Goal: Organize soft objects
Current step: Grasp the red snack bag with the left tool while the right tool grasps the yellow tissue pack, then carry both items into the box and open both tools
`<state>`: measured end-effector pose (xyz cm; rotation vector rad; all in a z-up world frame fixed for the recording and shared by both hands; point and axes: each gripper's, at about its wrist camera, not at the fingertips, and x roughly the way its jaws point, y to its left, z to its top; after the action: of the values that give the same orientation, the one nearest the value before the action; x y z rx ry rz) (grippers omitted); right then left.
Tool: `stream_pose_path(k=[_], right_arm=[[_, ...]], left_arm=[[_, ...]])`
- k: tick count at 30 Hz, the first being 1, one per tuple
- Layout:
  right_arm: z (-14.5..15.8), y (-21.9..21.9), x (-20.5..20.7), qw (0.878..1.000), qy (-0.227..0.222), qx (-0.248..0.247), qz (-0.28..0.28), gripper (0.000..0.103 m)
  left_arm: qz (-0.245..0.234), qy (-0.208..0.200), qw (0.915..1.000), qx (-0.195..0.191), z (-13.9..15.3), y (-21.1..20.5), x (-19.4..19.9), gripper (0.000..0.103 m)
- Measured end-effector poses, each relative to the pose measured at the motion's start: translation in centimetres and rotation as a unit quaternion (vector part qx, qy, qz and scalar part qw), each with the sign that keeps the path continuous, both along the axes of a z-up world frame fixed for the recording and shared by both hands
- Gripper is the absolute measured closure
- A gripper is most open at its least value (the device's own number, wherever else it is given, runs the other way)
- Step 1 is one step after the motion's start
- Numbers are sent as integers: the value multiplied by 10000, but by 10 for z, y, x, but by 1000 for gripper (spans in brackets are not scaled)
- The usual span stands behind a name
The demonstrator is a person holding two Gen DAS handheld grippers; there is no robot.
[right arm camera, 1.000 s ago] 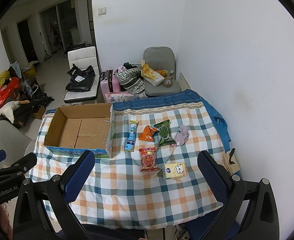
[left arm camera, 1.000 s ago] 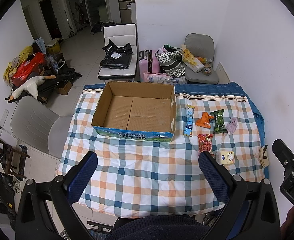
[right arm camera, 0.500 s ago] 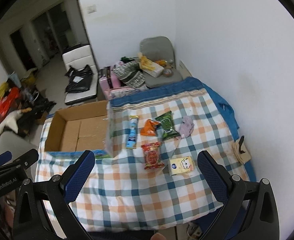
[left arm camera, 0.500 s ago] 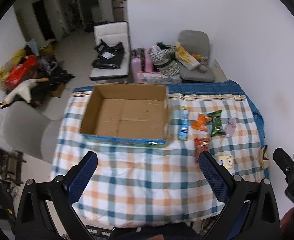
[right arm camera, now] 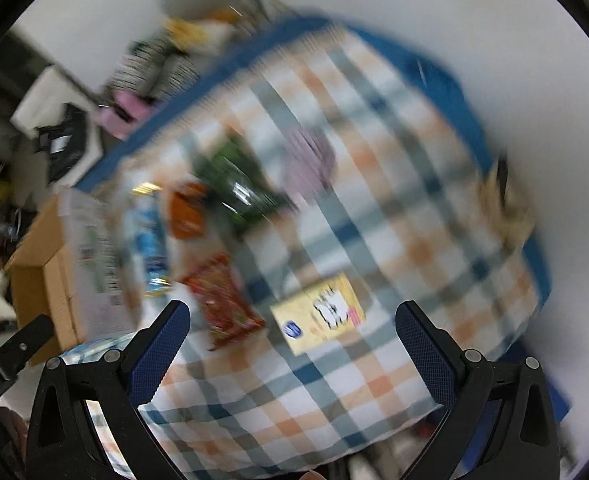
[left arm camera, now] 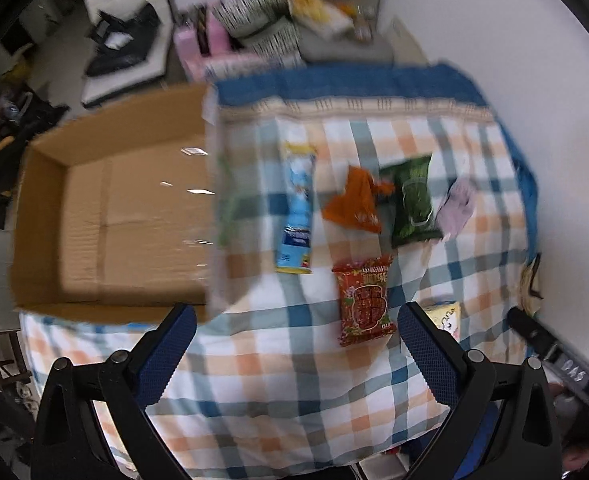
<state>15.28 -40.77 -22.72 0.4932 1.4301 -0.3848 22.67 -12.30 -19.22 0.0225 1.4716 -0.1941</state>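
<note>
- Cardboard box [left arm camera: 114, 216] sits open-topped and unfilled at the left of the bench [left arm camera: 294, 380]; this makes it the likely receptacle for sorting.
- Soft packets lie in a loose group on the checked cloth, right of the box and apart from it, none yet sorted.
- Nearest the box: blue tube pack [left arm camera: 298, 216]. Beyond it: orange pouch [left arm camera: 354, 204], green packet [left arm camera: 414, 204], lilac cloth [left arm camera: 456, 208].
- Closer to the operator: red snack pack [left arm camera: 364, 300] and yellow tissue pack [right arm camera: 318, 314].
- Left tool [left arm camera: 294, 356] is spread wide and carries nothing; it hovers above the near bench edge, with the red snack pack showing between its fingers (farther off, not gripped).
- Right tool [right arm camera: 294, 352] is likewise spread and unloaded, with the yellow tissue pack roughly centred ahead; this suggests an approach to that pack.
- The right view is heavily smeared; fine detail there cannot be read.
- Judgement: the task is at its start, with a first pick pending.
</note>
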Motion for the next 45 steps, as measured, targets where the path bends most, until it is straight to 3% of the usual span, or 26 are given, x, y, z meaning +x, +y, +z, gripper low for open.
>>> stream_pose_path(k=[4, 10, 16, 19, 21, 23, 24, 25, 27, 30, 39, 45], right_arm=[[-78, -31, -26, 9913, 547, 660, -994, 0], [-143, -34, -52, 9676, 792, 1465, -1900, 0], [-177, -24, -52, 9522, 975, 1826, -2248, 4], [-186, -21, -56, 9516, 1117, 1774, -2249, 18], [-188, -22, -55, 9506, 1156, 1829, -2228, 20], [-188, -21, -58, 9515, 1175, 1813, -2192, 22], [-187, -20, -58, 9529, 1194, 1784, -2144, 22], [-186, -18, -58, 9548, 1212, 1742, -2080, 23], [-184, -15, -52, 9596, 1189, 1684, -1917, 23], [-179, -11, -45, 9683, 1223, 1528, -1551, 24], [-157, 19, -44, 9799, 1168, 1267, -1006, 28], [-122, 47, -41, 9866, 877, 1283, -506, 29]], left_arm=[[-93, 634, 9979, -4, -57, -27, 14, 0], [-104, 1444, 9895, -31, -125, -57, 20, 0], [-287, 1967, 9799, -159, -167, -85, 22, 0], [-472, 2151, 9754, -93, -184, -100, 18, 0], [-455, 2251, 9732, -132, -191, -105, 17, 0], [-489, 2225, 9736, -143, -193, -108, 17, 0], [-522, 2179, 9745, -134, -193, -109, 16, 5], [-547, 2146, 9751, -118, -193, -110, 16, 23], [-657, 2110, 9751, 166, -194, -108, 16, 43], [-802, 2047, 9752, 253, -197, -107, 14, 52], [-899, 1381, 9855, 402, -172, -109, -5, 58], [-814, 775, 9935, 149, -117, -84, -29, 59]])
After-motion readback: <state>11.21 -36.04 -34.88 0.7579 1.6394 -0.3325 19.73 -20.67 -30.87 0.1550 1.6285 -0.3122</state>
